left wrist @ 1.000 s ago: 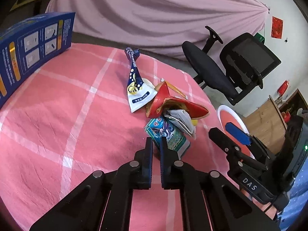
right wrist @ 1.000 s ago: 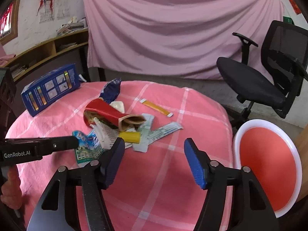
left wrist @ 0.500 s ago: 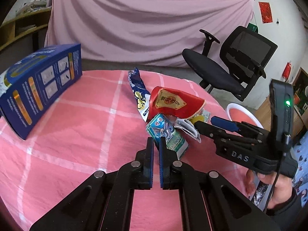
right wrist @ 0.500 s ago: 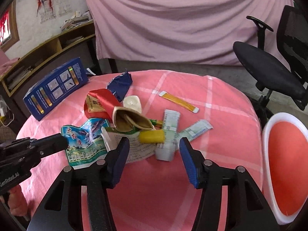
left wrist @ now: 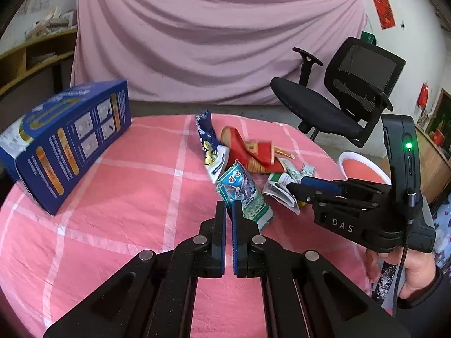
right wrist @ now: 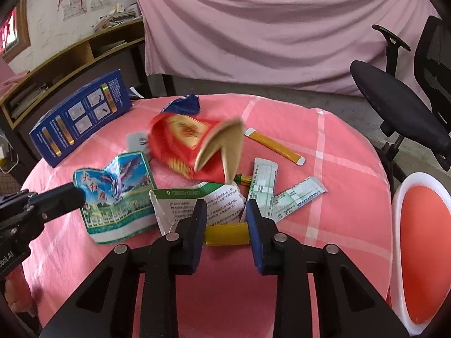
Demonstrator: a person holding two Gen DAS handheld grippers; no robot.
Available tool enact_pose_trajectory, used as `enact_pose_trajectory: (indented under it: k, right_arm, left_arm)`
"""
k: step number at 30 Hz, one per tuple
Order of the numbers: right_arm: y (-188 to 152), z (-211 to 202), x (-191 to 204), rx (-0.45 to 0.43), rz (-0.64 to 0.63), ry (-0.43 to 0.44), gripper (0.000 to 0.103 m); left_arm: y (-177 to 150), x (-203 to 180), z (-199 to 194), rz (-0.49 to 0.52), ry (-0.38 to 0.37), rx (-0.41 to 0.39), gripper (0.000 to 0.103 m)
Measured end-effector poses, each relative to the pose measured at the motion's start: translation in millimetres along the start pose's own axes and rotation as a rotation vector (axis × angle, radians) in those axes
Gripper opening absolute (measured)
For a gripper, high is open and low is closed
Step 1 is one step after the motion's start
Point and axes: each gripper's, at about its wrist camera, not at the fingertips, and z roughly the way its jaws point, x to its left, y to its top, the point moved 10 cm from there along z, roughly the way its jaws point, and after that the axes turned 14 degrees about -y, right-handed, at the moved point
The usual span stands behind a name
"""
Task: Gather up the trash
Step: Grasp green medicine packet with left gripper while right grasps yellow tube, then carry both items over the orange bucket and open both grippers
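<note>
A pile of trash lies on the pink checked tablecloth (right wrist: 338, 146). It holds a red bag (right wrist: 180, 140) that is blurred, a dark blue wrapper (left wrist: 207, 143), a white-green paper packet (right wrist: 197, 202) and a yellow packet (right wrist: 227, 233). My left gripper (left wrist: 229, 205) is shut on the near edge of a blue-green wrapper (left wrist: 242, 190), seen also in the right wrist view (right wrist: 115, 194). My right gripper (right wrist: 227, 205) is closing. The yellow packet fills the gap from pad to pad, over the paper packet.
A blue box (left wrist: 67, 140) stands at the table's left. An orange strip (right wrist: 274, 146) and green-white sachets (right wrist: 265, 180) lie right of the pile. A white-rimmed red round bin (right wrist: 420, 239) sits beside the table at right, a black office chair (left wrist: 338, 107) beyond.
My right gripper came down onto the pile and its jaws narrowed onto the yellow packet. The red bag shifted. The blue-green wrapper slid out of the pile with my left gripper.
</note>
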Motion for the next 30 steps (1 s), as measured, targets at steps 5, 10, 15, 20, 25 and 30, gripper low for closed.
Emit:
enact_pose_trajectory:
  k: [5, 10, 15, 20, 25, 30]
  right_arm:
    - [-5, -13, -1, -0.03, 0.013, 0.006, 0.026]
    - [-3, -30, -6, -0.097, 0.035, 0.019, 0.026]
    - [9, -63, -10, -0.261, 0.057, 0.016, 0.026]
    - [23, -99, -21, -0.438, 0.097, -0.005, 0.026]
    - [35, -139, -49, -0.615, 0.149, -0.083, 0.026]
    - [43, -176, -86, -0.759, 0.208, -0.174, 0.026]
  left_arm:
    - [-1, -11, -9, 0.059, 0.005, -0.025, 0.0]
    - [-2, -21, -17, 0.109, 0.018, -0.059, 0.0]
    - [9, -30, -26, 0.165, 0.034, -0.126, 0.0]
    - [28, -52, -37, 0.251, 0.03, -0.222, 0.0]
    - [53, -86, -43, 0.358, -0.007, -0.327, 0.0]
    - [78, -134, -41, 0.479, -0.074, -0.438, 0.0]
